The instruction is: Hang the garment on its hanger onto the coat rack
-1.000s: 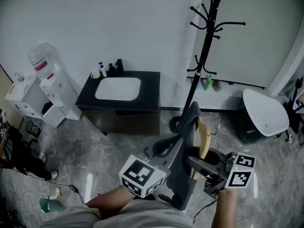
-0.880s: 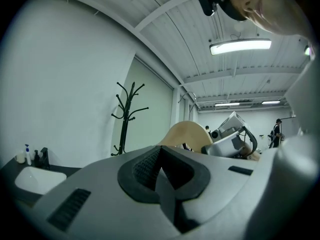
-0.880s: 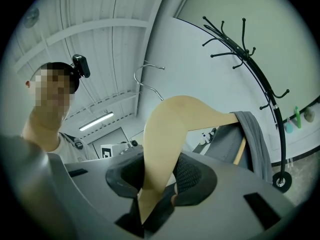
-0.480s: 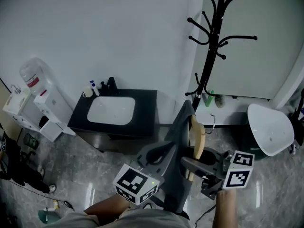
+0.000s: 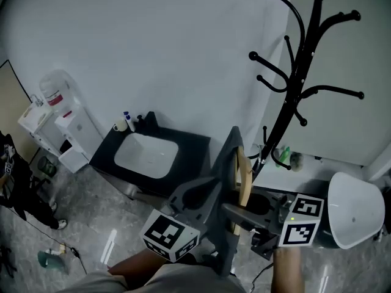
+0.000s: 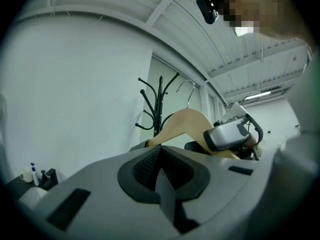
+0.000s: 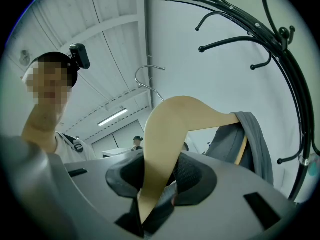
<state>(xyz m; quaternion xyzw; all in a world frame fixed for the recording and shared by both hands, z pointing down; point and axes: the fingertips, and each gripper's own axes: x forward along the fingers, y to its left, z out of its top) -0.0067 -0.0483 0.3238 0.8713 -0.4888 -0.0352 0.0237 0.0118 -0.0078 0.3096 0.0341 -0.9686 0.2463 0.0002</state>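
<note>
My right hand-held gripper (image 7: pixel 159 184) clamps the hanger (image 7: pixel 175 129) bearing the garment (image 7: pixel 256 139), near the coat rack (image 5: pixel 299 84); my left hand-held gripper (image 6: pixel 160 170) is closed.

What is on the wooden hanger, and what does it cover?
A grey garment drapes over the far arm of the wooden hanger, hiding its end. The near arm is bare, clamped in the right gripper.

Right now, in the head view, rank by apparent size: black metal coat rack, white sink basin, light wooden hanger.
1. black coat rack
2. white sink basin
3. light wooden hanger, unsure: nearer the camera, partly under the grey garment
</note>
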